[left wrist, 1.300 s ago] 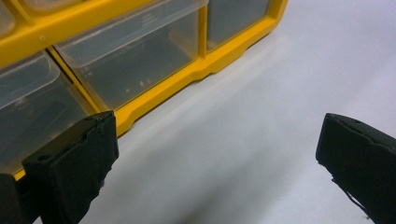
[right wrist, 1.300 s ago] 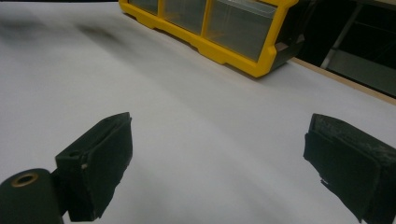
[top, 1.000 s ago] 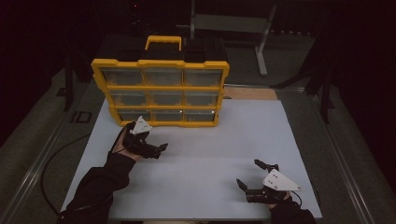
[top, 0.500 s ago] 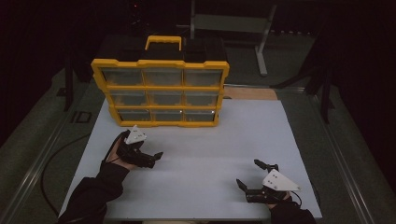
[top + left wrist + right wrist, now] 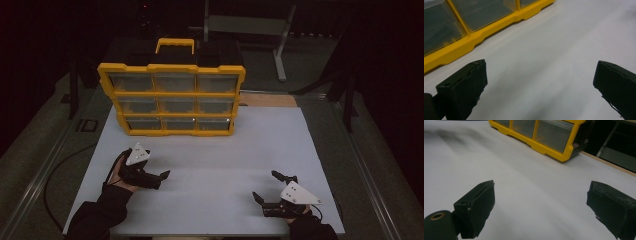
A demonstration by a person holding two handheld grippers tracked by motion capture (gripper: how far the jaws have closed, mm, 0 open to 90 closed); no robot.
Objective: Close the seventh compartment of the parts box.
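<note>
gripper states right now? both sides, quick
Left gripper: open, holding nothing, over the white table in front of the yellow organizer case.
Right gripper: open, holding nothing, over the table.

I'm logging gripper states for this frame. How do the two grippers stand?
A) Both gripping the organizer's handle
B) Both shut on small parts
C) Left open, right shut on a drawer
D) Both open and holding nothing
D: the left gripper and the right gripper each have their jaws spread wide over the bare white tabletop, short of the yellow organizer.
</note>
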